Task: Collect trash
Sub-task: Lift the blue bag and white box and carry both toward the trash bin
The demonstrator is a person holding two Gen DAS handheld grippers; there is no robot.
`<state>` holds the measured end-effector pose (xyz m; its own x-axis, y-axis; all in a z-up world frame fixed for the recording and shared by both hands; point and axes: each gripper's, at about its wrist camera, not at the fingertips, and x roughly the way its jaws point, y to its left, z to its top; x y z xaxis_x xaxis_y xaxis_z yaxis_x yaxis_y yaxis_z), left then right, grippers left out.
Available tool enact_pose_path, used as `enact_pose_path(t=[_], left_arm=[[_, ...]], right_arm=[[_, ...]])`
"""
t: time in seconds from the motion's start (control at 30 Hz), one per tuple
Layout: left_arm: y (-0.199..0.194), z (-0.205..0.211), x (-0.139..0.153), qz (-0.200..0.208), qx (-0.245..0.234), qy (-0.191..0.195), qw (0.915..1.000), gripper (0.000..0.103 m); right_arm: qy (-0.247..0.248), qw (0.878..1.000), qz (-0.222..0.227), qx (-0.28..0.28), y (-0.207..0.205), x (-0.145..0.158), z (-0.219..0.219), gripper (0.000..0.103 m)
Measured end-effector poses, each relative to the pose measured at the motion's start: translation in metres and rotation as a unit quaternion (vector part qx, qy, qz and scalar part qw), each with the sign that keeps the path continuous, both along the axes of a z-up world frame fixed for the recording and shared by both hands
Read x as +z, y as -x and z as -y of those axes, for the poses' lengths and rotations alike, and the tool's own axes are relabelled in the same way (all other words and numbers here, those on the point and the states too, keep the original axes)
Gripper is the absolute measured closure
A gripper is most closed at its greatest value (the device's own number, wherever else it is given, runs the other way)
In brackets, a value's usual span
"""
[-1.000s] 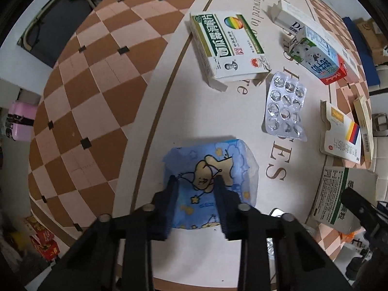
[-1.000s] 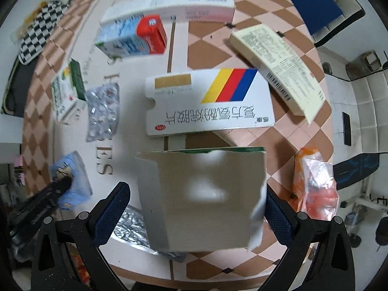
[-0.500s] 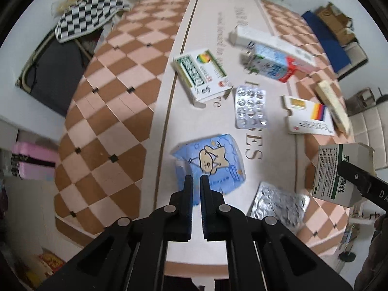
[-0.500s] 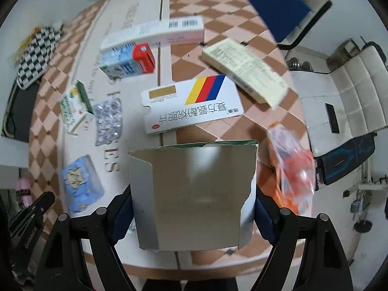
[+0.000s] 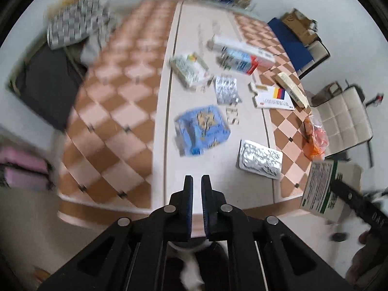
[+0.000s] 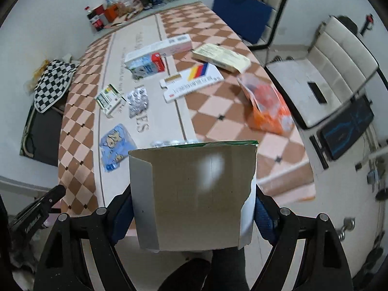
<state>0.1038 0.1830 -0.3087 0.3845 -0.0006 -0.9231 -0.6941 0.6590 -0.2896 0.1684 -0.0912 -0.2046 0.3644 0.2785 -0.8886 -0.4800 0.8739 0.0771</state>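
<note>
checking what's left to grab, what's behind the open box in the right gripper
Above the open box's top edge a sliver of the silver blister pack shows on the table. The rest is covered.

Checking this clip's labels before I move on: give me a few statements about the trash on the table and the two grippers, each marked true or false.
1. The right gripper has its jaws clamped on an opened cardboard box. True.
2. The left gripper holds the blue tissue pack. False: its jaws are shut on nothing; the pack lies on the table.
3. The orange bag lies near the table's edge. True.
4. The striped medicine box stands upright. False: it lies flat.
5. Two silver blister packs lie on the table, one beyond the tissue pack and another nearer. True.
</note>
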Motion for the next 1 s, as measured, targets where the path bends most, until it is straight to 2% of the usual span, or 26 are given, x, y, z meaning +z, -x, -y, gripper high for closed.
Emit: enact_pose_path(t=[0.03, 0.07, 0.1, 0.13, 0.23, 0.3, 0.43, 0.5, 0.53, 0.57, 0.6, 0.67, 0.83, 1.0], left_arm=[[0.001, -0.007, -0.012, 0.008, 0.01, 0.031, 0.9994, 0.09], [-0.001, -0.015, -0.025, 0.007, 0.021, 0.057, 0.9982, 0.064], [-0.003, -0.021, -0.037, 0.007, 0.03, 0.073, 0.9968, 0.055], [-0.005, -0.029, -0.048, 0.018, 0.043, 0.09, 0.9949, 0.051], [-0.016, -0.041, -0.071, 0.026, 0.075, 0.121, 0.9895, 0.051], [-0.028, -0.046, -0.081, 0.026, 0.086, 0.126, 0.988, 0.051], [-0.065, -0.053, -0.102, -0.001, 0.092, 0.128, 0.9875, 0.051], [-0.082, -0.055, -0.112, -0.026, 0.086, 0.112, 0.9896, 0.052], [-0.09, -0.053, -0.114, -0.039, 0.082, 0.091, 0.9917, 0.055], [-0.096, -0.051, -0.113, -0.048, 0.077, 0.07, 0.9934, 0.066], [-0.098, -0.048, -0.112, -0.054, 0.072, 0.052, 0.9946, 0.072], [-0.105, -0.039, -0.104, -0.067, 0.051, 0.011, 0.9964, 0.096], [-0.102, -0.015, -0.085, -0.069, 0.014, -0.043, 0.9966, 0.099], [-0.075, 0.016, -0.056, -0.057, -0.008, -0.088, 0.9945, 0.099]], right_arm=[[-0.001, 1.0, -0.002, -0.005, -0.001, -0.003, 0.002, 0.018], [0.001, 1.0, -0.003, -0.011, -0.004, -0.005, 0.002, 0.018], [0.005, 1.0, -0.003, -0.013, -0.008, -0.008, 0.001, 0.018], [0.007, 1.0, -0.003, -0.016, -0.014, -0.011, 0.0, 0.018], [0.017, 1.0, -0.005, -0.021, -0.033, -0.021, -0.01, 0.018], [0.023, 0.999, -0.009, -0.025, -0.048, -0.029, -0.018, 0.018], [0.032, 0.999, -0.017, -0.031, -0.075, -0.047, -0.03, 0.018], [0.037, 0.999, -0.02, -0.033, -0.085, -0.056, -0.035, 0.018], [0.039, 0.998, -0.02, -0.034, -0.089, -0.059, -0.036, 0.018], [0.039, 0.998, -0.022, -0.033, -0.092, -0.062, -0.037, 0.018], [0.04, 0.998, -0.023, -0.032, -0.093, -0.064, -0.038, 0.018], [0.042, 0.999, -0.024, -0.025, -0.095, -0.067, -0.039, 0.018], [0.03, 0.999, -0.019, -0.011, -0.086, -0.063, -0.032, 0.018], [0.004, 1.0, -0.019, 0.004, -0.069, -0.052, -0.015, 0.018]])
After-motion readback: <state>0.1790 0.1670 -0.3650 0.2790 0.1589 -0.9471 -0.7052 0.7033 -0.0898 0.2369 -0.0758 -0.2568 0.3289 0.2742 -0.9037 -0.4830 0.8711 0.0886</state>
